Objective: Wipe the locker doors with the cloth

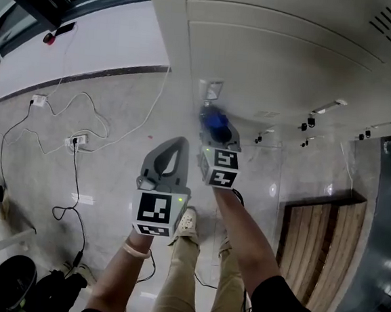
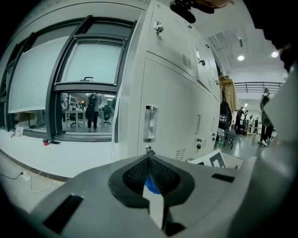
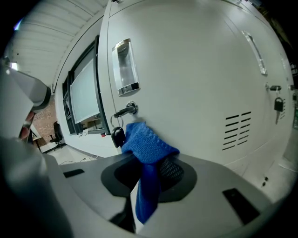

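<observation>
The right claw is clenched on the blue cloth. The cloth bunches above the jaws and one end hangs down between them, in the lower middle of the right gripper view. The bunched part lies against the white locker door, just beside the lock and the dark key that hangs from it. Above the lock is a metal label holder; vent slots are at the right of the frame. In the head view the cloth is at the centre, on the door. The left claw is clenched with its tips together, apart from the lockers. White cables lie on the floor at the left.
</observation>
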`<state>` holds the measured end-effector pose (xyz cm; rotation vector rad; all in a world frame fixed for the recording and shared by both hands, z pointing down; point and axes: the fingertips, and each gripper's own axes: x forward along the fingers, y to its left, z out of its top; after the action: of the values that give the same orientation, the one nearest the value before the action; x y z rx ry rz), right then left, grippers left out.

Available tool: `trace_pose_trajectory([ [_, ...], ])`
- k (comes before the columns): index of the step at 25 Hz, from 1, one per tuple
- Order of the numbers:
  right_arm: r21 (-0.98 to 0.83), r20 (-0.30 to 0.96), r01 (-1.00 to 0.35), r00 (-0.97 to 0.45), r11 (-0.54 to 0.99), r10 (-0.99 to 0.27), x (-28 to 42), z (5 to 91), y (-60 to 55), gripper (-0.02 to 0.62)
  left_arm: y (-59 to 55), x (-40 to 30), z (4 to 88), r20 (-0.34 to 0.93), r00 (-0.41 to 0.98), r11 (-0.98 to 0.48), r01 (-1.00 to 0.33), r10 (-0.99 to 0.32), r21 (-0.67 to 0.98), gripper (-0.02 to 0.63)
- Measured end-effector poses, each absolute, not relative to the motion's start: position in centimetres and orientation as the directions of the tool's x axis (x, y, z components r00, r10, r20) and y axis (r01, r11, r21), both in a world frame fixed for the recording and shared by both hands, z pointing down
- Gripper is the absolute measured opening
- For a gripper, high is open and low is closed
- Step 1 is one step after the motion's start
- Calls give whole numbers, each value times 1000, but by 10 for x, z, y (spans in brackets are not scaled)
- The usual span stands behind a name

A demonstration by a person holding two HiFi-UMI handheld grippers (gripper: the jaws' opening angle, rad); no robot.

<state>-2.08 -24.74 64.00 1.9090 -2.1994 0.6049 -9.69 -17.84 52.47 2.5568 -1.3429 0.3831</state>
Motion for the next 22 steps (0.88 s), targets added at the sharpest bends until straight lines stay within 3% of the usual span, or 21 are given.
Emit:
trace_pose_trajectory([
  [22,-168,387,-981,-155,96,-909,38,650,-242,83,-178,-48,537,359,557,-571,-818,-749,77,6],
])
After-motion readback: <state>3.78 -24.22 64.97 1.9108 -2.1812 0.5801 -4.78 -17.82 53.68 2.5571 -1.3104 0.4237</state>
